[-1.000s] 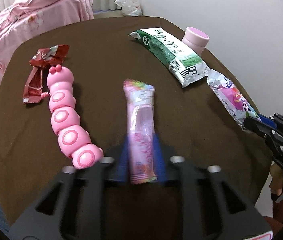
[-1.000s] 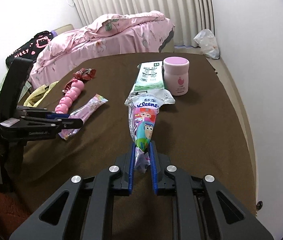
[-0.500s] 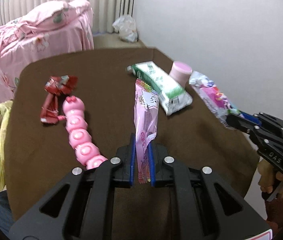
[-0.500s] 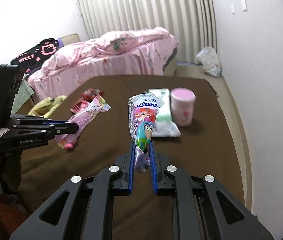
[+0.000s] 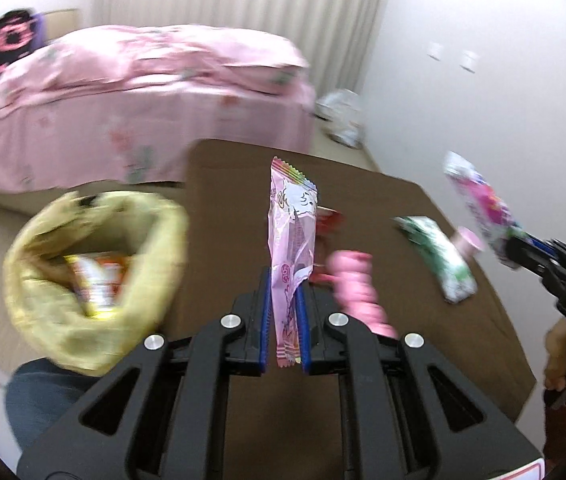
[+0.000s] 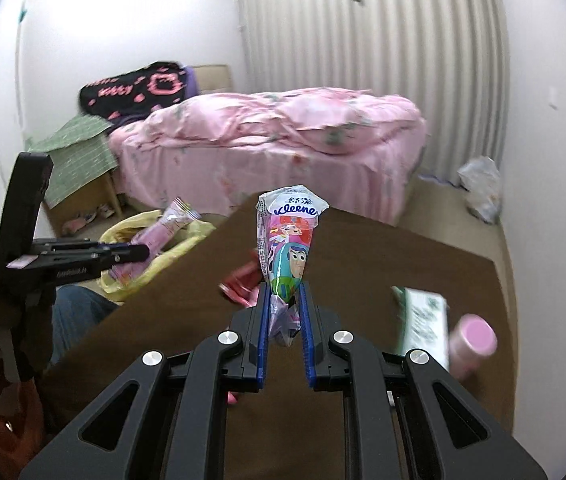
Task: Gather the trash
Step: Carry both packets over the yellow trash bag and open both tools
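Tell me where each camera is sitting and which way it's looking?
Left wrist: on the left gripper, looking past its pink wrapper at the yellow bag and brown table; a hand holding the right gripper shows.
Right wrist: on the right gripper, looking past its tissue pack toward the bed; a jeans leg shows.
Shared: table, bag, bed, green packet, pink jar, each other's gripper.
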{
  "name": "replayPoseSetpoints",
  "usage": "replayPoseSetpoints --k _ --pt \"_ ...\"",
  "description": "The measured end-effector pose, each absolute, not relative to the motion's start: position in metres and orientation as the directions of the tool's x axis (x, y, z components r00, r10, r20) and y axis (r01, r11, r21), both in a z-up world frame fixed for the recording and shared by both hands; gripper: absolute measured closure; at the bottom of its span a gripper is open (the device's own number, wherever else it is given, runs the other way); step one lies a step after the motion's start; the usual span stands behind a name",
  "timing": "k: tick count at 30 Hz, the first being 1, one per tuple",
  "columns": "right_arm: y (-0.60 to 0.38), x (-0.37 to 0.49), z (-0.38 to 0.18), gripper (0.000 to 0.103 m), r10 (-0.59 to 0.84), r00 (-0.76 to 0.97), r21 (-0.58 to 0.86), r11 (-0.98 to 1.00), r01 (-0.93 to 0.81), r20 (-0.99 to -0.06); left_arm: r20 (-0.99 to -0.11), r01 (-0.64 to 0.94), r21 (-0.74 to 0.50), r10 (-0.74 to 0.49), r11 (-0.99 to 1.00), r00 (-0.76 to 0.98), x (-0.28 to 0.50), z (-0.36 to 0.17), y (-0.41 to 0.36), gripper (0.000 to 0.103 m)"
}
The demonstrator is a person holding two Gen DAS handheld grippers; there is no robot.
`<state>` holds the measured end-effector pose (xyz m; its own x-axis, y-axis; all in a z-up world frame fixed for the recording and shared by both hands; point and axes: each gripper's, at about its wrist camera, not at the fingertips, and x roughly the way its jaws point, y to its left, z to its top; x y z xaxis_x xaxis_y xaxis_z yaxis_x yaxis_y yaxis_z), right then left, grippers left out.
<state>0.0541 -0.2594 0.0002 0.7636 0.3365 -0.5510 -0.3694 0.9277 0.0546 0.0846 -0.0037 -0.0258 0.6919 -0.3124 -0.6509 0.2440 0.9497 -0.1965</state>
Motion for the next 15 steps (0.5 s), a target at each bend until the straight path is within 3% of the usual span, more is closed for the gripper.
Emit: replayPoseSetpoints --k 8,15 --pt "-0.171 0.113 0.004 0.089 0.412 0.704 -0.004 0.862 -0.507 -0.579 -0.680 -0.019 -0.248 -0.160 0.969 0.715 0.117 -0.063 0.116 0.092" --pt "-0.102 0.171 -0.014 0.089 0.493 0.598 0.044 0.794 -0.607 -0.632 -0.694 -0.132 -0.326 -0.142 0.936 0.706 0.137 -0.096 0.163 0.092"
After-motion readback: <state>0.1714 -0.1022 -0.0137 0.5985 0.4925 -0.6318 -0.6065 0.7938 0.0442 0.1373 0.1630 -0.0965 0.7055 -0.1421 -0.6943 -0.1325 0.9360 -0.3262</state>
